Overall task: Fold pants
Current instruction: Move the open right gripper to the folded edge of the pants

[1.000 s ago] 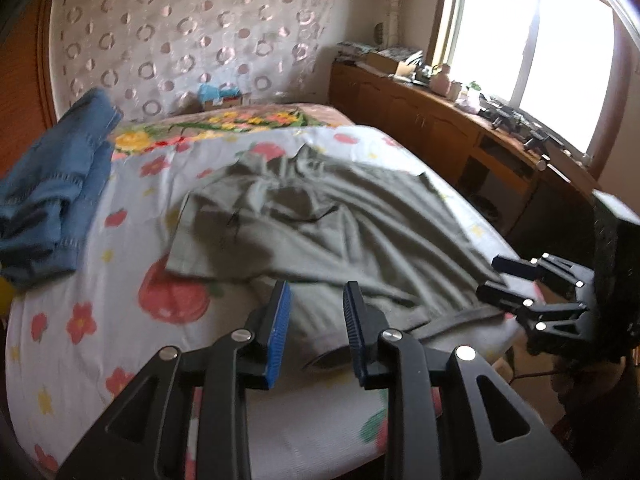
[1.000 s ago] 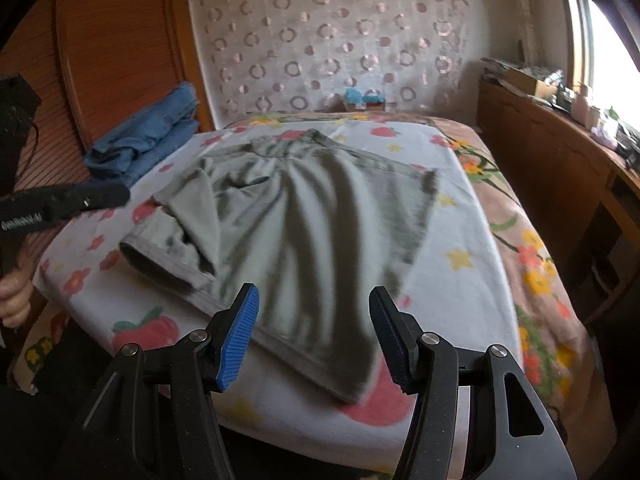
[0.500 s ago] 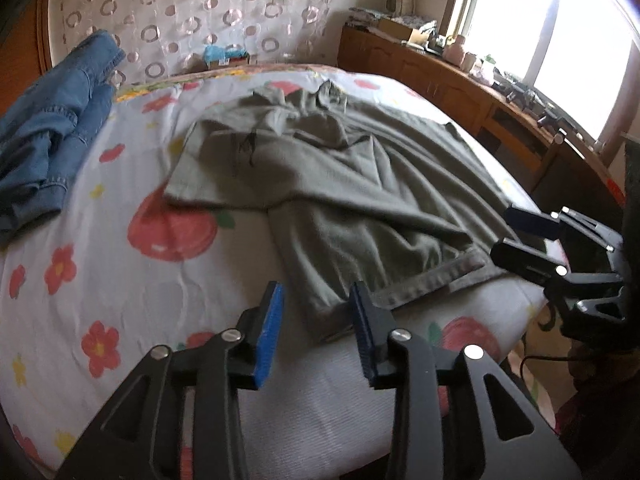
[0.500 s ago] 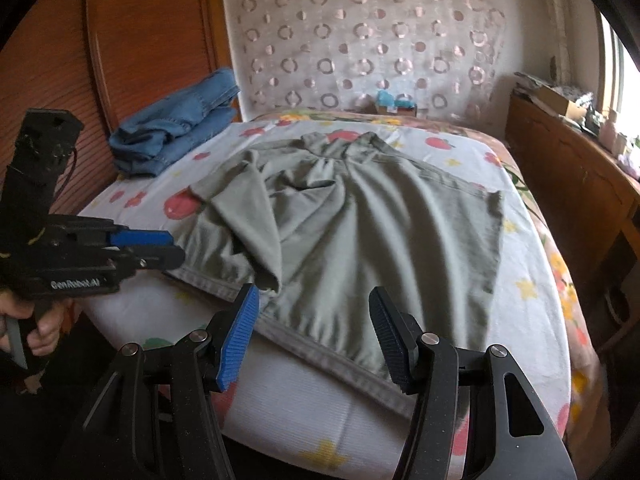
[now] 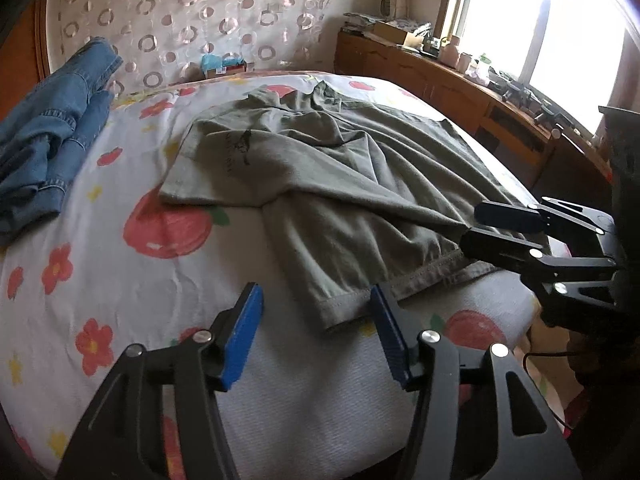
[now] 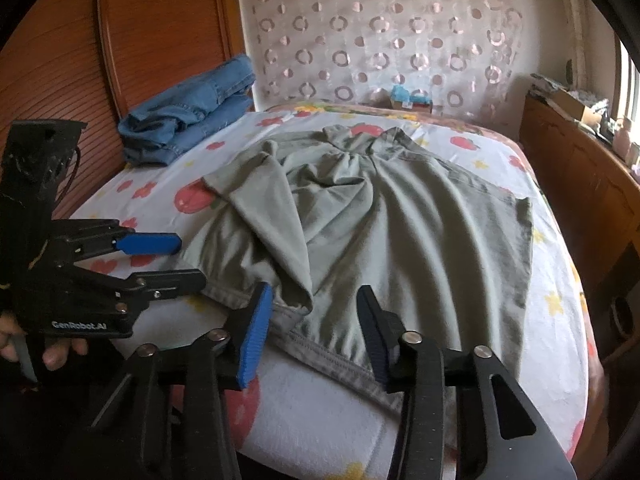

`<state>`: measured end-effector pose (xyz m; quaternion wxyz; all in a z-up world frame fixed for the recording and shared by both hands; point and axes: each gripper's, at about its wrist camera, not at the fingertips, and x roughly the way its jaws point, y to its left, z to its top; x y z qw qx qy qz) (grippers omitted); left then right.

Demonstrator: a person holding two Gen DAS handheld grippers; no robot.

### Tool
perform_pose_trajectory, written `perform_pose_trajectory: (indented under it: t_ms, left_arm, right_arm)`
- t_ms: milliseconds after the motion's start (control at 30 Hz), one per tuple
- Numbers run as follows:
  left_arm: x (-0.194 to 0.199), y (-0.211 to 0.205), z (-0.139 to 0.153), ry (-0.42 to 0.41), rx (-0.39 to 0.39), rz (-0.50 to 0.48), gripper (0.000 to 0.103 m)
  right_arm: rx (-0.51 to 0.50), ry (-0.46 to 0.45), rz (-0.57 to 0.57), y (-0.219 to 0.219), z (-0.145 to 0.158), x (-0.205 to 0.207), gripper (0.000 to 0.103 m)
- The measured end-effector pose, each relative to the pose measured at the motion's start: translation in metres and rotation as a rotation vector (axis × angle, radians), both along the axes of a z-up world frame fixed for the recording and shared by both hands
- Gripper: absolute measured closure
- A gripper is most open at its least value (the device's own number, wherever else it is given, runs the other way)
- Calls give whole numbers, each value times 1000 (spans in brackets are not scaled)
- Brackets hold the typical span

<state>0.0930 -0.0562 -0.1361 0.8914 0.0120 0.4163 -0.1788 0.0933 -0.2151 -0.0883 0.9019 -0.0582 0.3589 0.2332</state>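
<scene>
On left hand-held gripper (image 6: 168,260) body: "GenRobot.AI"; jaws just widening, released; right hand-held gripper (image 6: 316,332) narrowing, straddling pants (image 6: 400,220) hem.

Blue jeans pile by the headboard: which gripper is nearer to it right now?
Left. The left gripper sits on the blue jeans side of the bed's near edge; the right gripper is over the green garment's hem, toward the window side.

Left gripper (image 5: 316,332): black angular frame, silver screws, ribbed blue pads. Right gripper (image 6: 314,330): same build. In the right wrist view's lower left, white "GenRobot.AI" lettering marks the left gripper's black body, thin cable behind.
</scene>
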Motion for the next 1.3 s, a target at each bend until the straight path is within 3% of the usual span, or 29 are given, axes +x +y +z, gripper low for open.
perform_pose_trajectory:
  t_ms: [333,467,633,967,1167,1200,1267,1300]
  left_arm:
    - [-4,-3,1,-15,11,14,48]
    - [-6,-3,2,-11,4,21,48]
    - [-8,0,8,-27,-10,35,48]
    - [-8,4,22,-66,-30,56,48]
    - [-3,3,11,-34,-6,61,48]
    - [-2,2,8,-24,5,60,48]
    - [-2,1,5,-13,17,57,48]
    - [-2,1,3,-9,19,55,48]
  right_arm:
    - [-4,31,39,10,-11,11,77]
    - [-8,39,61,16,-14,14,93]
    - [0,14,59,14,-9,11,101]
    - [40,-105,-17,-13,23,0,103]
    - [46,-84,25,-14,20,0,102]
    - [35,-78,29,-10,17,0,99]
    - [16,-67,38,-4,11,1,80]
    - [17,-56,48,-1,8,3,77]
